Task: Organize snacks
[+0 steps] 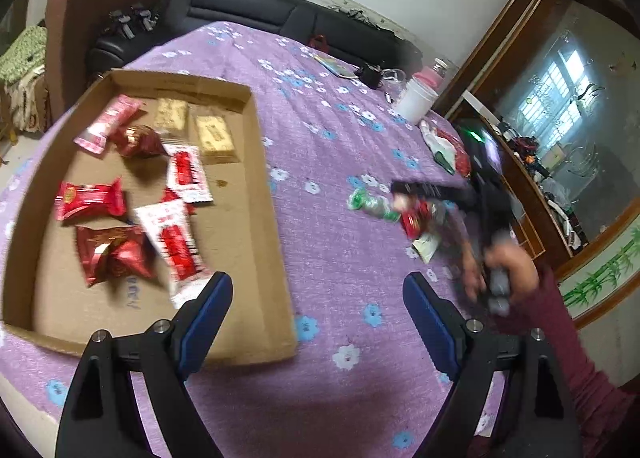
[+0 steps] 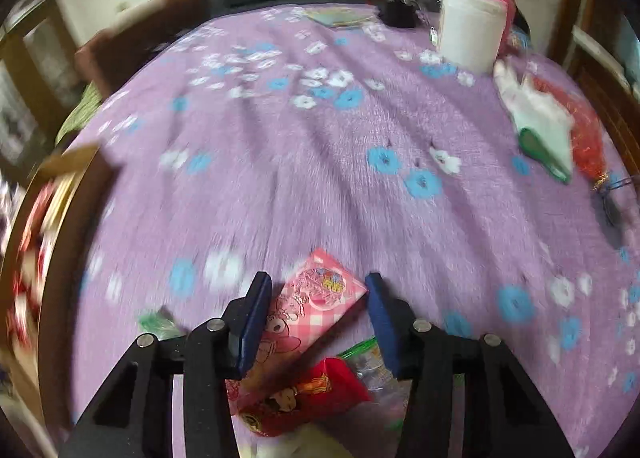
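Note:
A shallow cardboard tray on the purple flowered cloth holds several red, pink and tan snack packets. My left gripper is open and empty, just right of the tray's near corner. My right gripper is open, its jaws either side of a pink checked packet; I cannot tell if they touch it. A red packet and green-wrapped snacks lie under it. In the left wrist view the right gripper hovers over that loose pile. The tray's edge shows blurred at left.
A white tub with a pink-lidded jar behind stands at the far right. A white, green and red bag lies near it. A black object and a booklet sit at the far edge. A dark sofa is behind.

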`<state>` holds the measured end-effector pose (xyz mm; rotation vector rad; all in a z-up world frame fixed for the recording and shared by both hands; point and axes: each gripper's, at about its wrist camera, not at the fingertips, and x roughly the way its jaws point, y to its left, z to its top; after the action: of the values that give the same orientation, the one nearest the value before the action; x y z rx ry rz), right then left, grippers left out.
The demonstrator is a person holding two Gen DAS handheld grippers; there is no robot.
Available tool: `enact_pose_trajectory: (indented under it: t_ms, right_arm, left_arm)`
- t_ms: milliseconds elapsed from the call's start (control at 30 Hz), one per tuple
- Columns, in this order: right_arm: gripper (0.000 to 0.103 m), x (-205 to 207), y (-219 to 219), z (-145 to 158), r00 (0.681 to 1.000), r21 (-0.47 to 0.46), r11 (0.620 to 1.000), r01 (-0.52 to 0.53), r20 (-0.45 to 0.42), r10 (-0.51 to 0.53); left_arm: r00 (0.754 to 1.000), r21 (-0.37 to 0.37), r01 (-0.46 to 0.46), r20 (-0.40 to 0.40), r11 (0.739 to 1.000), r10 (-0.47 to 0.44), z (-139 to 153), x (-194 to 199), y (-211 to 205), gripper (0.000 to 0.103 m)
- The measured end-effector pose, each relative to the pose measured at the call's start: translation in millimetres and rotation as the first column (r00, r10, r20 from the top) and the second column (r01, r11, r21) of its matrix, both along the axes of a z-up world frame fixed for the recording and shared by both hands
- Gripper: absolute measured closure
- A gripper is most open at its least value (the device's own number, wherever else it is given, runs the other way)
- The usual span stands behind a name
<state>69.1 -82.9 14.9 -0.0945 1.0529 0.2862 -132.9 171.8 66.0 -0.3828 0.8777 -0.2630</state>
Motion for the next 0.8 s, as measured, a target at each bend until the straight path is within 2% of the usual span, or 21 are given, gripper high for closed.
enact_pose_trajectory:
  t_ms: [67,100,167,267,367,467,533,633,800]
  right_arm:
    - [0.05,-21,-10,2,1.0,-0.007,1.0,-0.03,-0.008,0.03]
    - [0.049,-33,-25,9,1.0,0.033,0.999,-0.019,0.017,0.018]
    - [0.048,-43,-55,22,0.996,0.096,0.995,0.038,0.072,-0.044]
    - [0.037,-48,-91,29,0.981,0.16,0.979,0.128,0.128,-0.149]
    - [0.036,-49,-117,17,0.974,0.25,0.952,0.176,0.094,-0.205]
    - [0.036,-49,-127,4,0.975,0.314,0.932,0.18,0.068,-0.211]
    - [0.036,-51,-125,-1,0.978,0.31,0.934,0.175,0.05,-0.2]
    - [0.036,-53,-114,3,0.983,0.298,0.945,0.138,0.078,-0.168]
    - [0.036,-55,-108,1,0.985,0.268,0.954,0.134,0.072,-0.159]
  left_arm:
    - [1.0,-0.002,0.021,-0.006,1.0,-0.021,-4,7,-9,0.016]
    - [0.999,-0.001,0.031,-0.009,1.0,-0.031,-5,10,-13,0.016]
    - [0.998,-0.002,0.055,-0.021,0.999,-0.055,-9,16,-24,0.016]
    - [0.996,0.005,0.087,-0.038,0.996,-0.087,-14,23,-39,0.016]
    - [0.993,0.028,0.108,-0.046,0.994,-0.107,-16,25,-49,0.016]
    - [0.992,0.049,0.12,-0.056,0.992,-0.117,-18,26,-58,0.016]
    - [0.99,0.063,0.129,-0.062,0.99,-0.125,-20,27,-63,0.016]
    - [0.988,0.079,0.143,-0.069,0.987,-0.138,-23,30,-73,0.016]
    - [0.983,0.093,0.166,-0.097,0.982,-0.157,-35,42,-94,0.017]
